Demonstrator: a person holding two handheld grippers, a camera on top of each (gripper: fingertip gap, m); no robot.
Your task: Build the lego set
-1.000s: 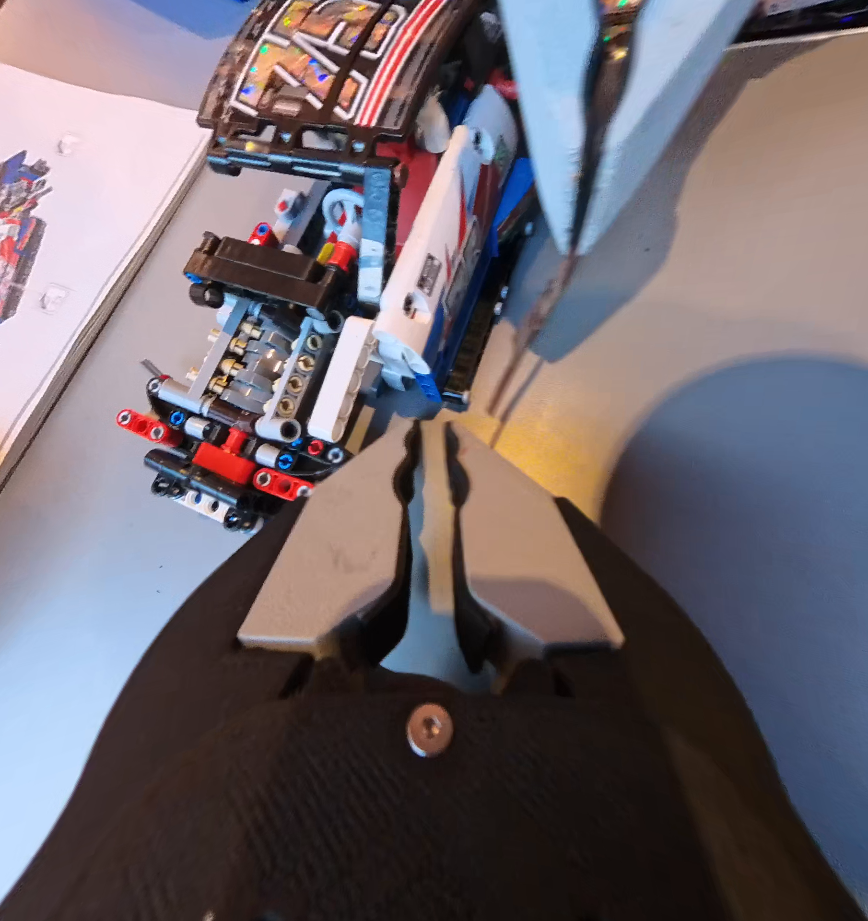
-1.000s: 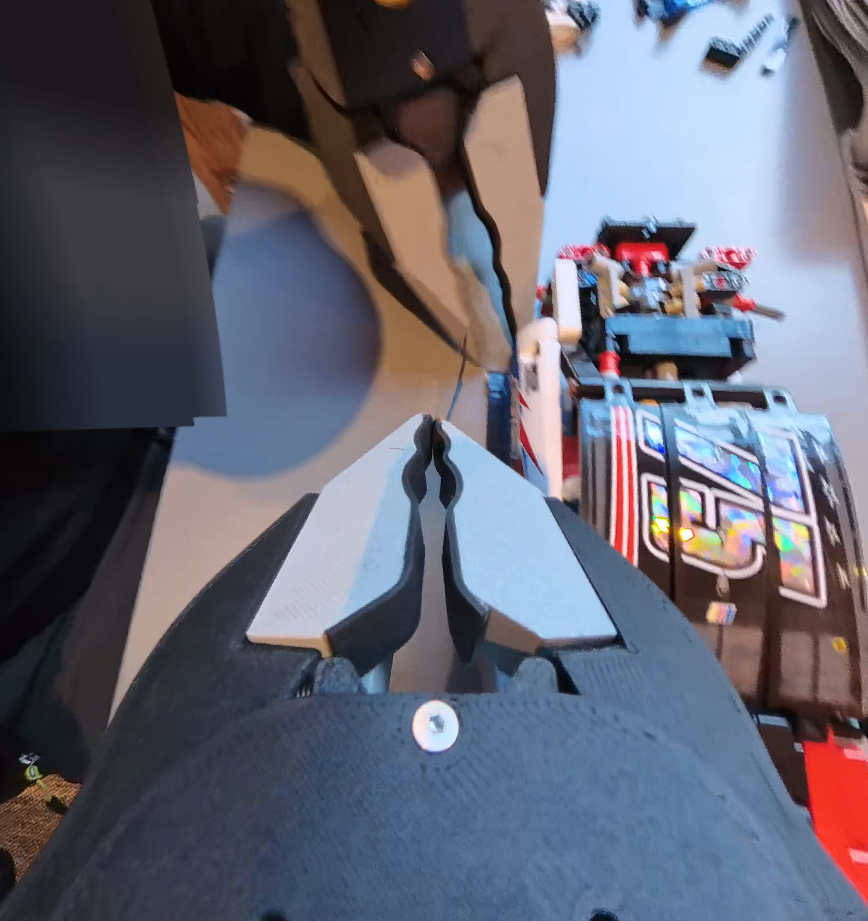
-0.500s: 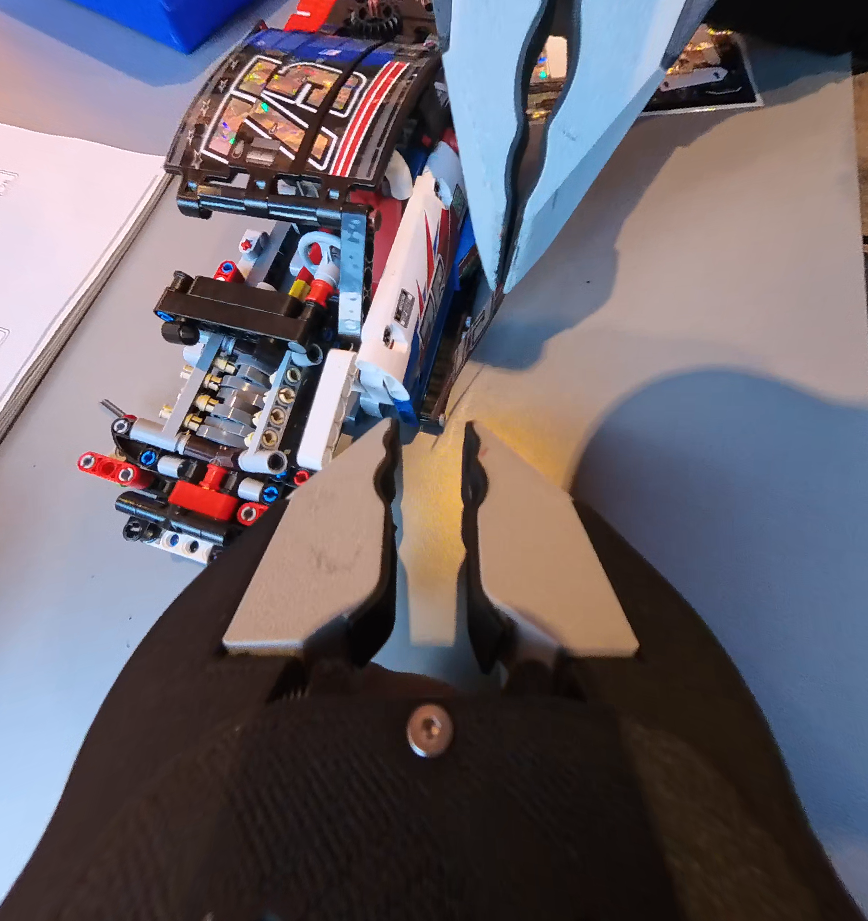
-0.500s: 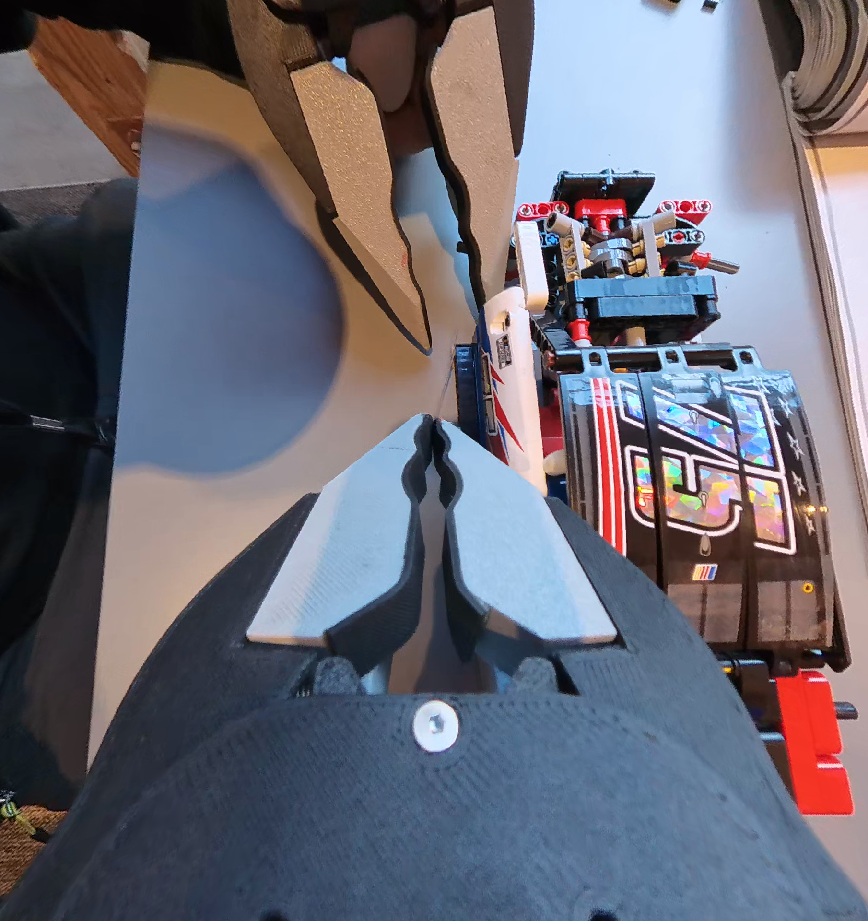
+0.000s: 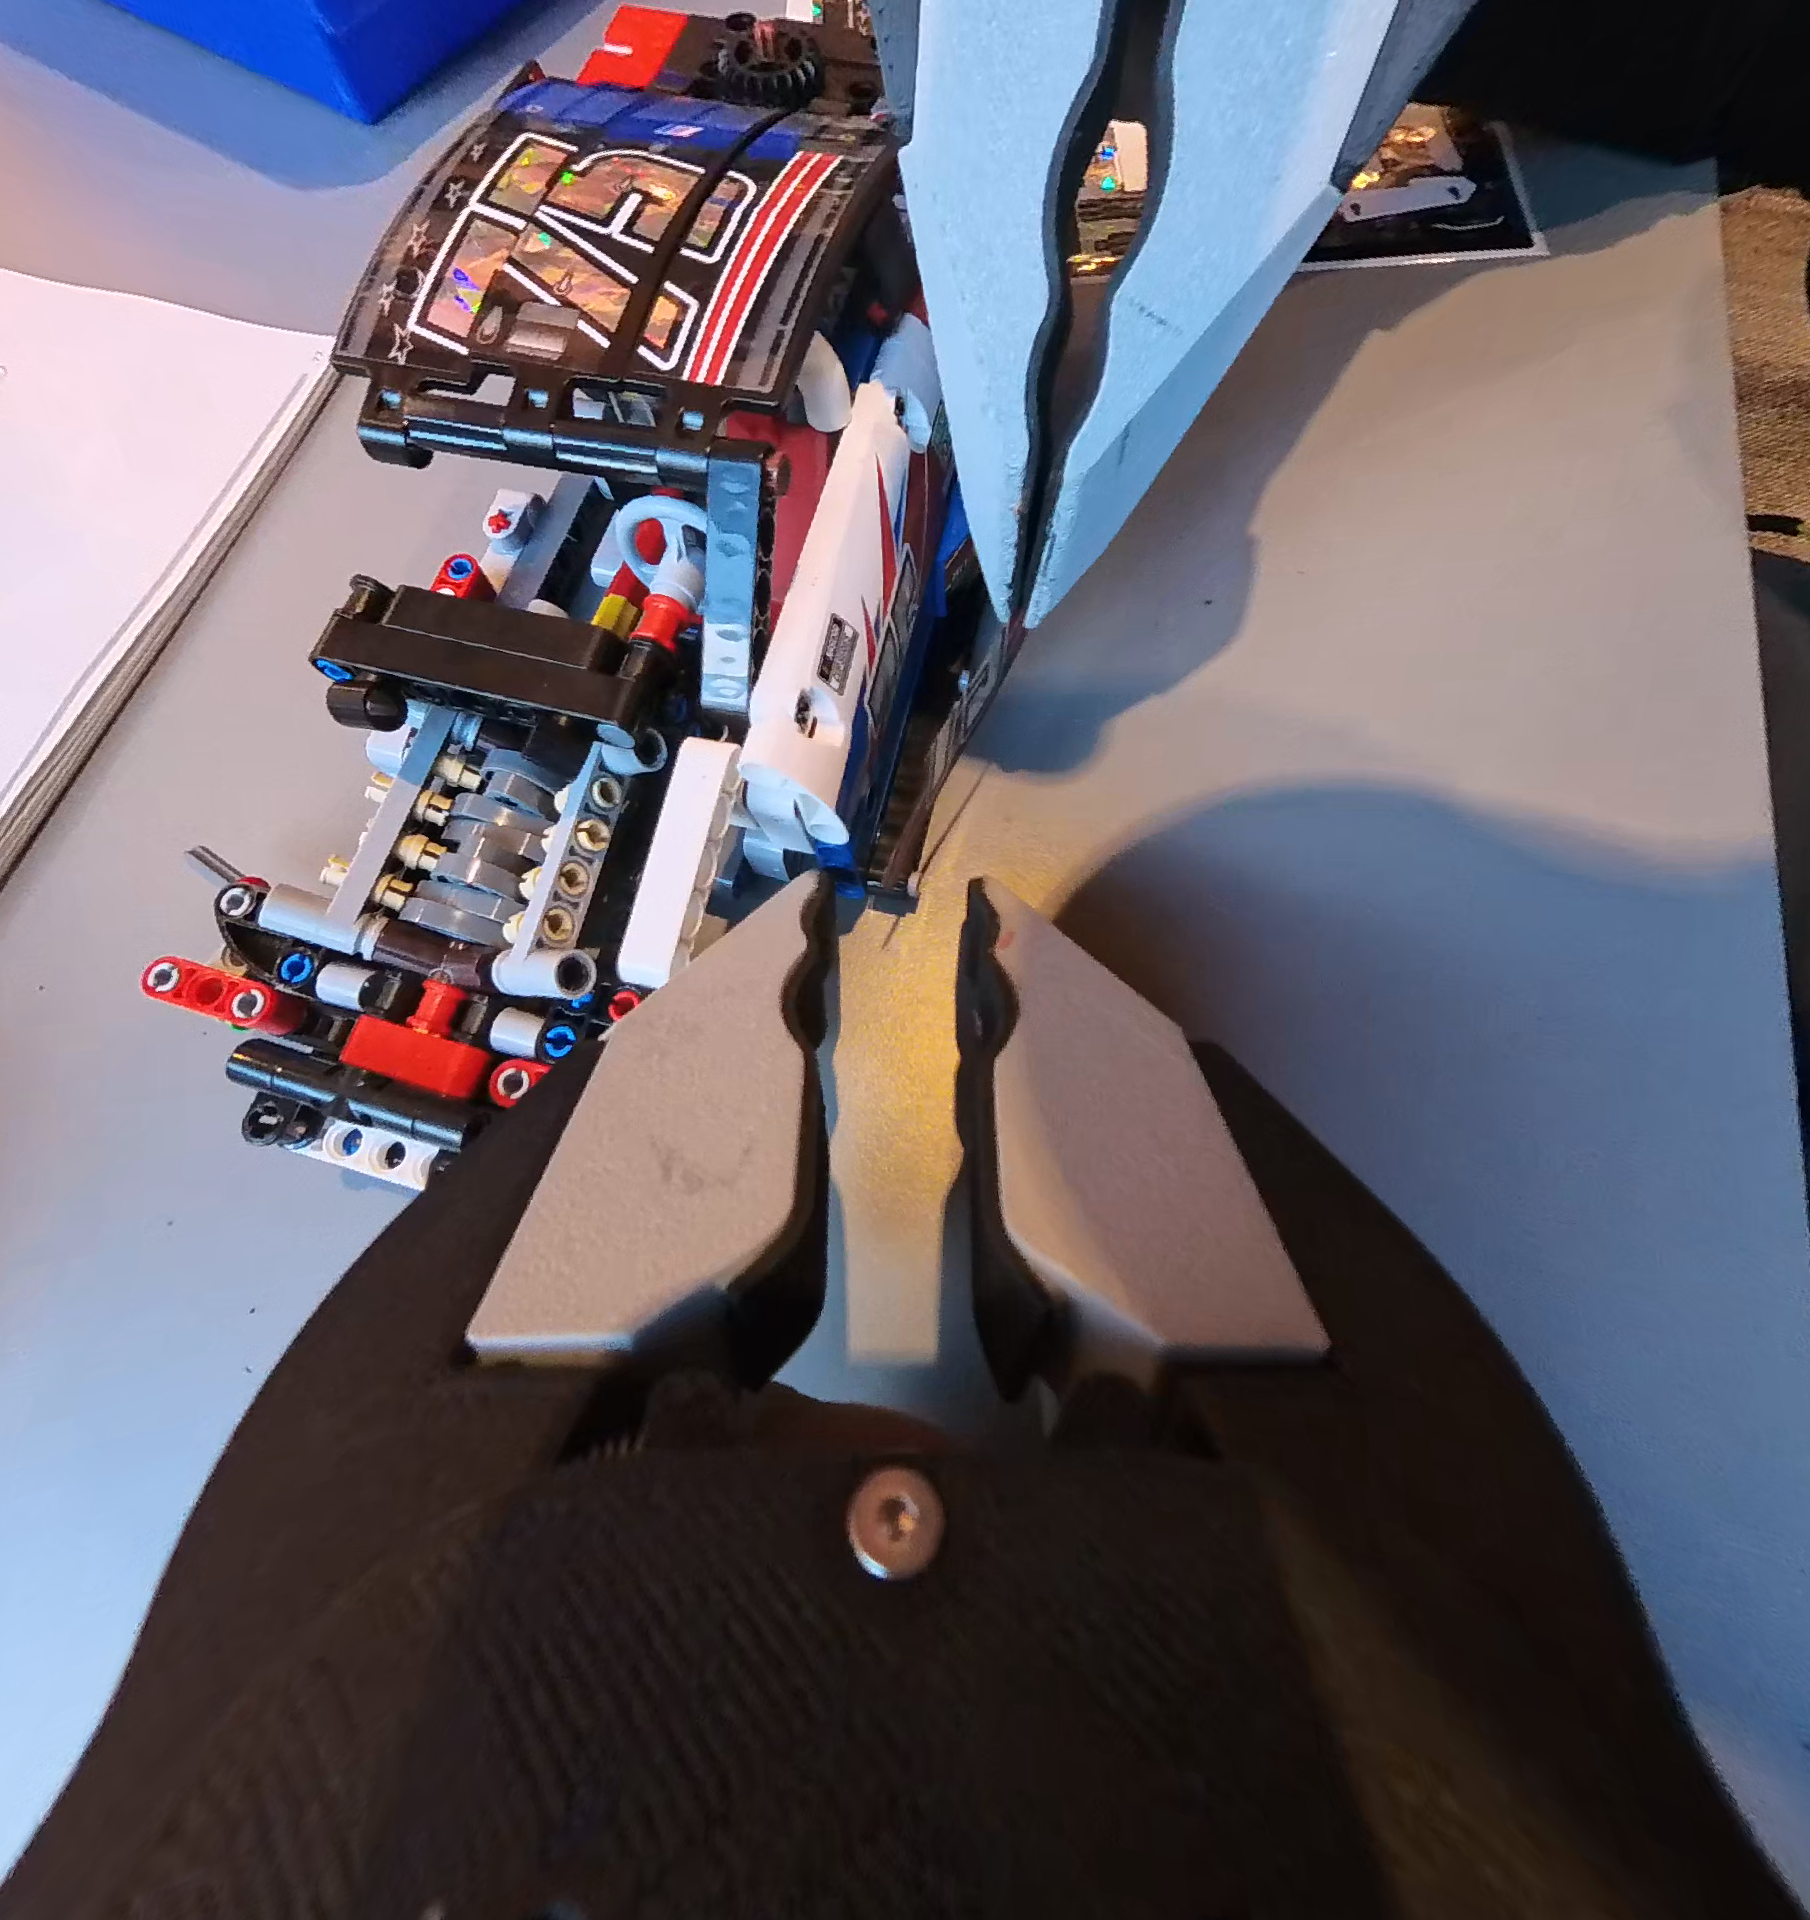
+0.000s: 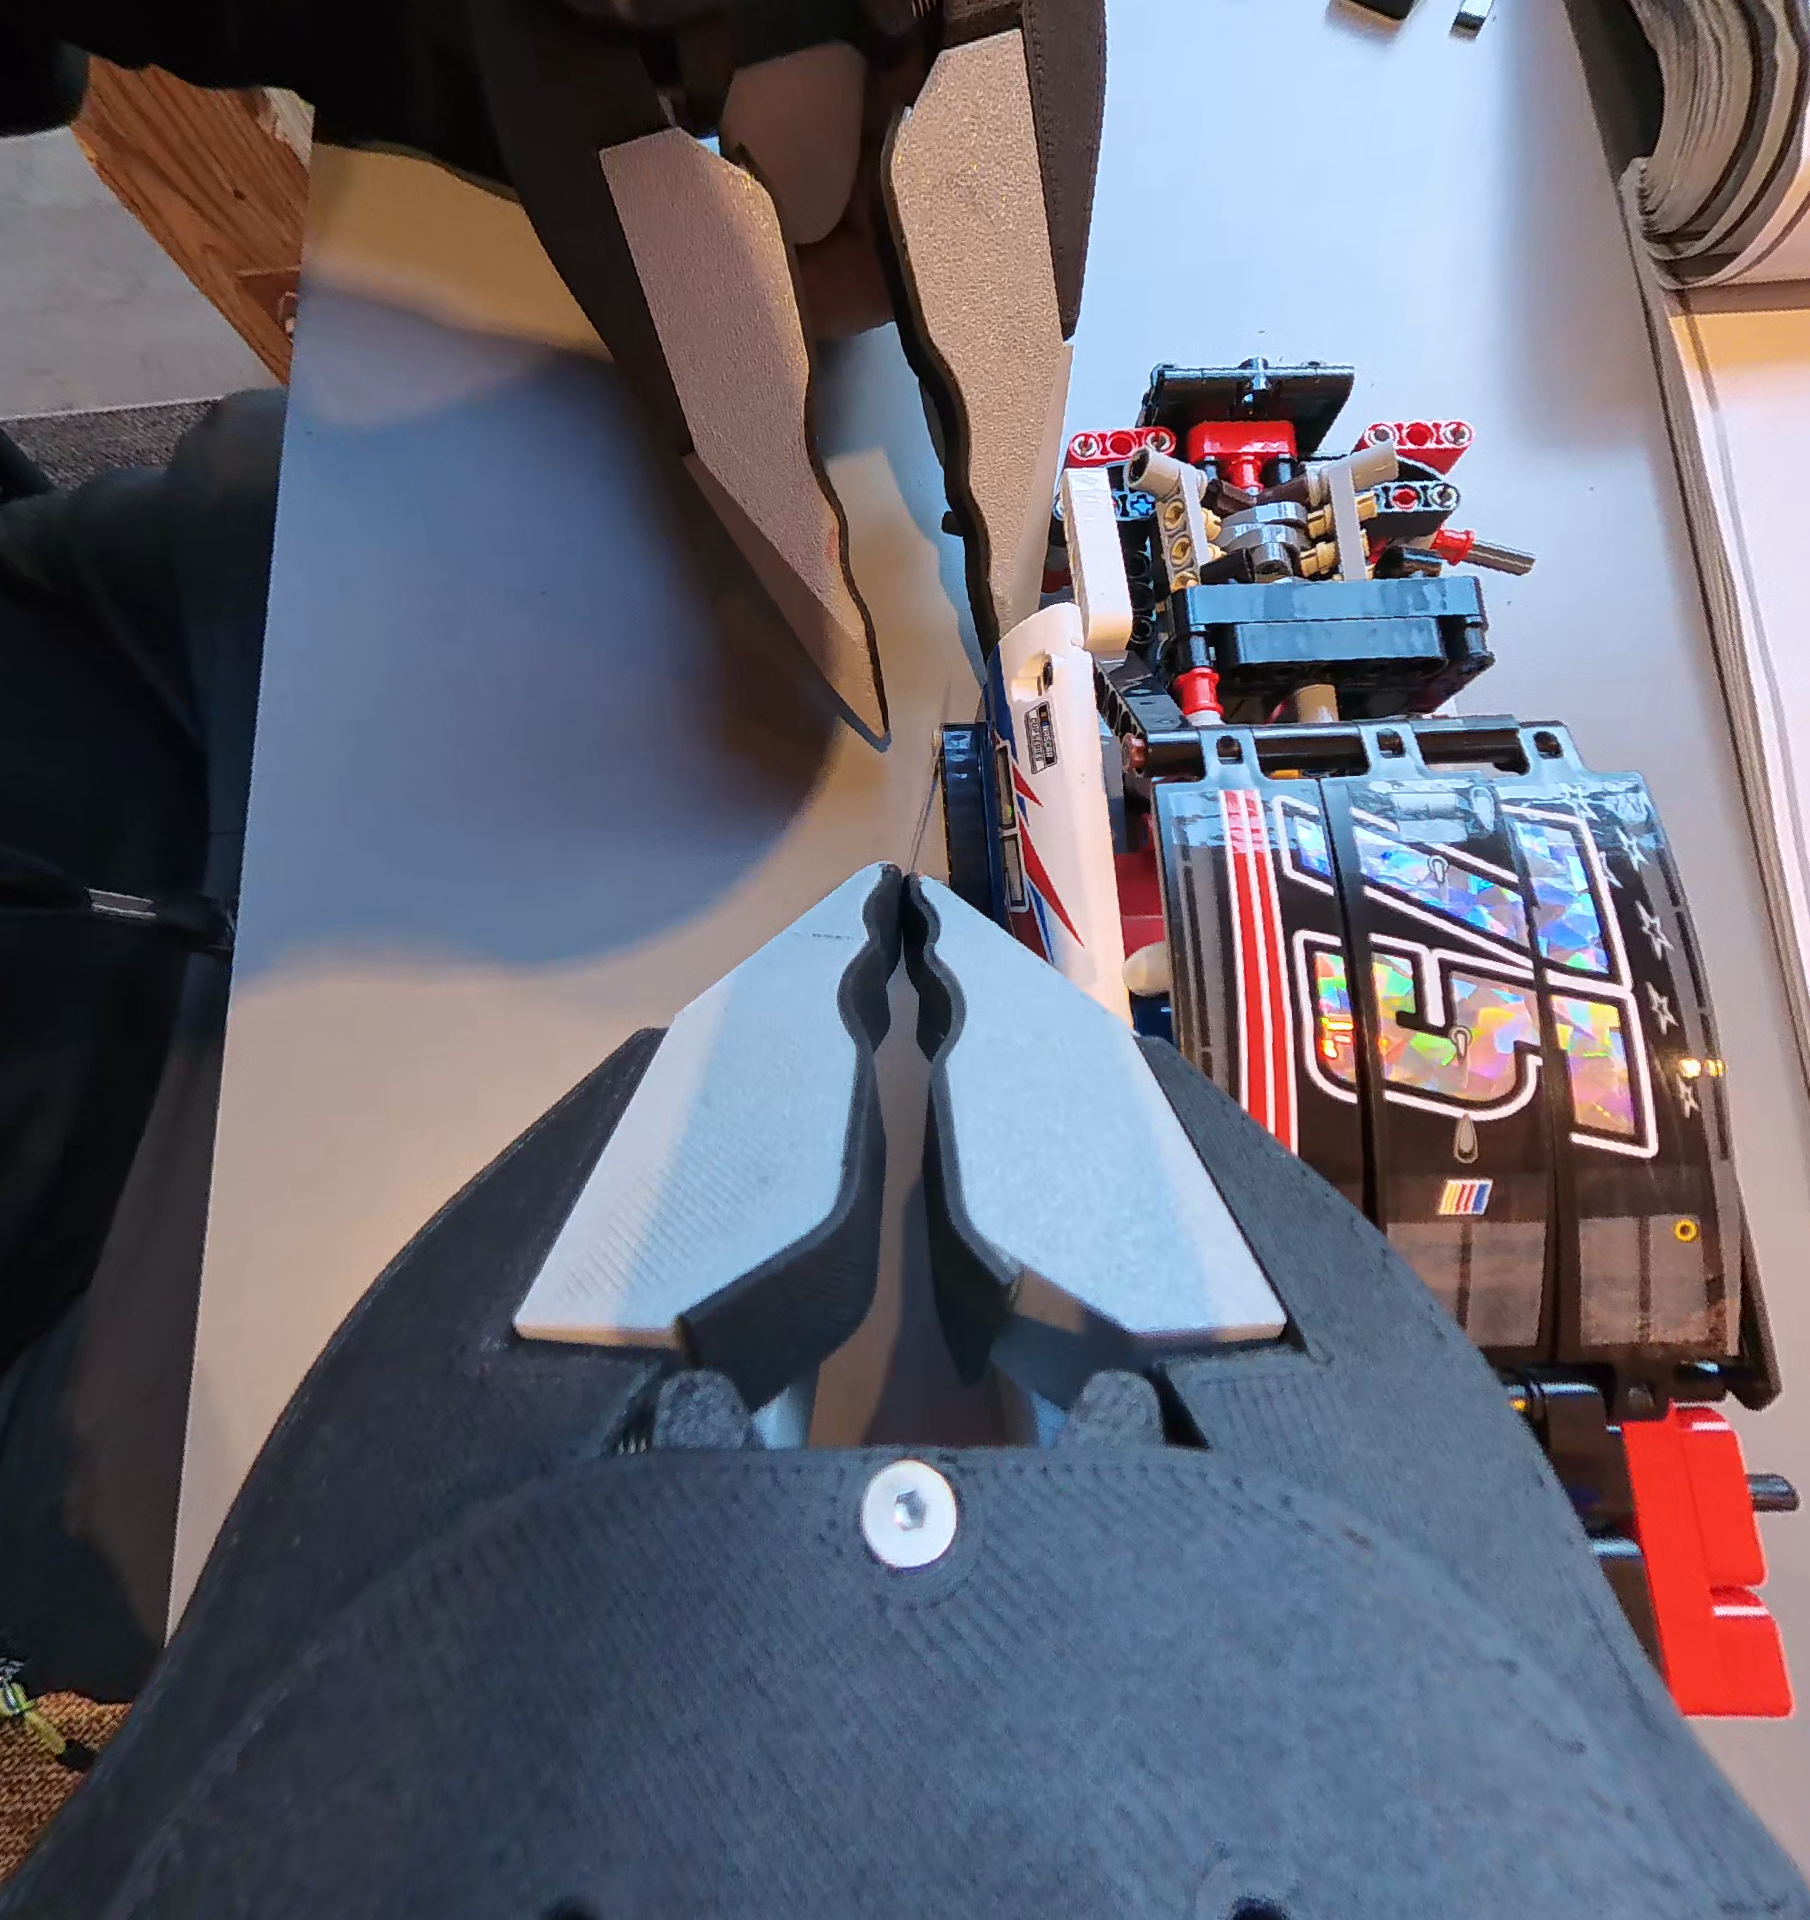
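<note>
The partly built lego race car [image 5: 589, 727] lies on the grey table, with a black holographic roof, a white side panel and an open engine. It also shows in the right wrist view [image 6: 1400, 935]. My right gripper [image 6: 903, 883] is shut on a thin sticker strip [image 6: 927, 800] seen edge-on beside the car's side panel. In the left wrist view this gripper [image 5: 1020, 618] comes down from the top, against the car's side. My left gripper [image 5: 898, 904] is open and empty, its tips just in front of the car's side panel and the strip's free end. It shows opposite in the right wrist view [image 6: 937, 675].
An open instruction booklet [image 5: 80, 520] lies on the car's far side [image 6: 1794, 727]. A blue box [image 5: 288, 42] and a black sticker sheet [image 5: 1420, 197] lie at the back. The table edge [image 5: 1732, 727] runs close beside both grippers. The gap from one gripper's tips to the other's is roughly 5 cm.
My left gripper has opened from nearly shut. The right gripper has stayed shut on the strip and come lower along the car's side.
</note>
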